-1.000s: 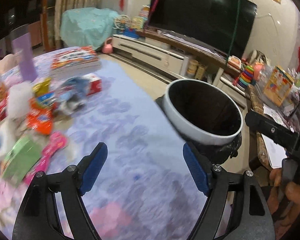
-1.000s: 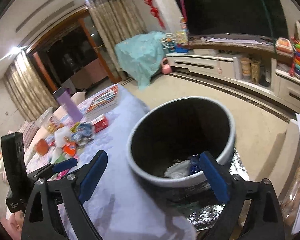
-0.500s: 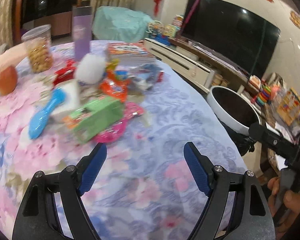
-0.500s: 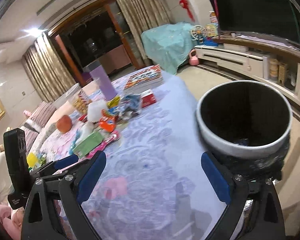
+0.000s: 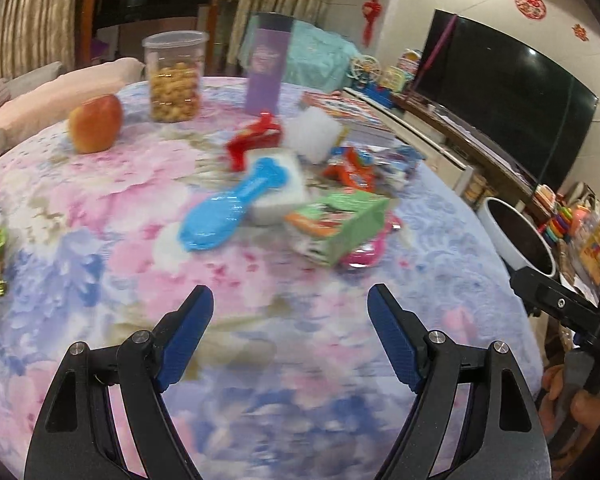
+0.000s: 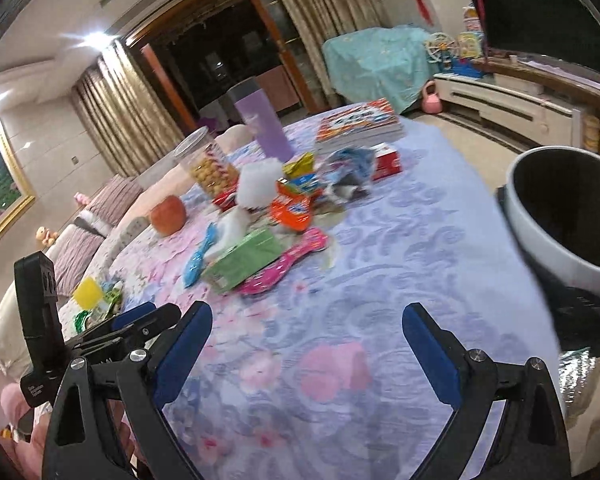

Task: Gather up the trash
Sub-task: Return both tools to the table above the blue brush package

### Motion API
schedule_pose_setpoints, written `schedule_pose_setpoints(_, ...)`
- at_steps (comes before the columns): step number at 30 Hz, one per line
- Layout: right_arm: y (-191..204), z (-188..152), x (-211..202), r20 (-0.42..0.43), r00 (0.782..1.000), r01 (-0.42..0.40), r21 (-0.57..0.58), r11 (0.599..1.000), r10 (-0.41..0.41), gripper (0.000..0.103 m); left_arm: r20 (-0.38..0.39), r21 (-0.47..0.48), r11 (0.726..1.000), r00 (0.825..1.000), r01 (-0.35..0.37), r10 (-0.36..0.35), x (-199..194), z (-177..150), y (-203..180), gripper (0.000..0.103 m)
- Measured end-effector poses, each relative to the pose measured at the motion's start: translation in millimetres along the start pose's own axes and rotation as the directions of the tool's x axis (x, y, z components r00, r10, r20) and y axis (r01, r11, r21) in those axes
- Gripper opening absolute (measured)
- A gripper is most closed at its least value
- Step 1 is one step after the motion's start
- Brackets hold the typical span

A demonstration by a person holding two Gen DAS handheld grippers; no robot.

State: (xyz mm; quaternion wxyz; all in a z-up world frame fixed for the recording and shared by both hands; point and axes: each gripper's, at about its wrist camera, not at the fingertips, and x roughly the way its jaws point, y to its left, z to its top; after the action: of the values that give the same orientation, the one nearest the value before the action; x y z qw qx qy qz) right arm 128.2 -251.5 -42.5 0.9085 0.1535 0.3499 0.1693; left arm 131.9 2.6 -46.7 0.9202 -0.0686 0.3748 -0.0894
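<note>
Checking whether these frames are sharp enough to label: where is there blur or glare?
Left wrist view: motion blur smears the green box and tablecloth; left gripper stays crisp. Right wrist view: ceiling light blows out; trash bin edges are smeared; fisheye bends the room.

A bench cloth (image 5: 100,216) patterned with pink and blue flowers. On it: a bright blue wrapper (image 5: 220,216), green box (image 5: 340,224), pink packet (image 6: 288,264), orange pouch (image 6: 292,208), red-orange apple (image 5: 96,122), purple carton (image 5: 265,76). Far right, a white bin (image 6: 556,236) with black inside.
</note>
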Motion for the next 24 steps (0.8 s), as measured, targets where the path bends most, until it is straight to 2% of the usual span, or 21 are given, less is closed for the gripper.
schedule_pose_setpoints(9, 27, -5, 29, -0.059, 0.997, -0.060, -0.083, 0.995, 0.056, 0.097, -0.038, 0.036, 0.997, 0.997, -0.065, 0.067, 10, 8, 43, 0.081)
schedule_pose_setpoints(12, 38, -2, 39, -0.080, 0.994, -0.090, -0.137, 0.987, 0.079, 0.097, -0.052, 0.089, 0.992, 0.994, -0.090, 0.095, 20, 15, 53, 0.081)
schedule_pose_setpoints(18, 57, 8, 58, -0.117, 0.989, -0.125, -0.278, 0.952, 0.096, 0.097, -0.120, 0.199, 0.980, 0.993, 0.018, 0.006, 48, 37, 60, 0.082)
schedule_pose_setpoints(21, 60, 15, 71, -0.134, 0.987, -0.128, -0.323, 0.938, 0.088, 0.097, -0.128, 0.252, 0.968, 0.991, 0.009, 0.024, 64, 48, 61, 0.082)
schedule_pose_setpoints(24, 62, 22, 85, -0.157, 0.985, -0.125, -0.351, 0.928, 0.073, 0.097, -0.144, 0.265, 0.964, 0.989, 0.012, 0.027, 76, 56, 65, 0.082)
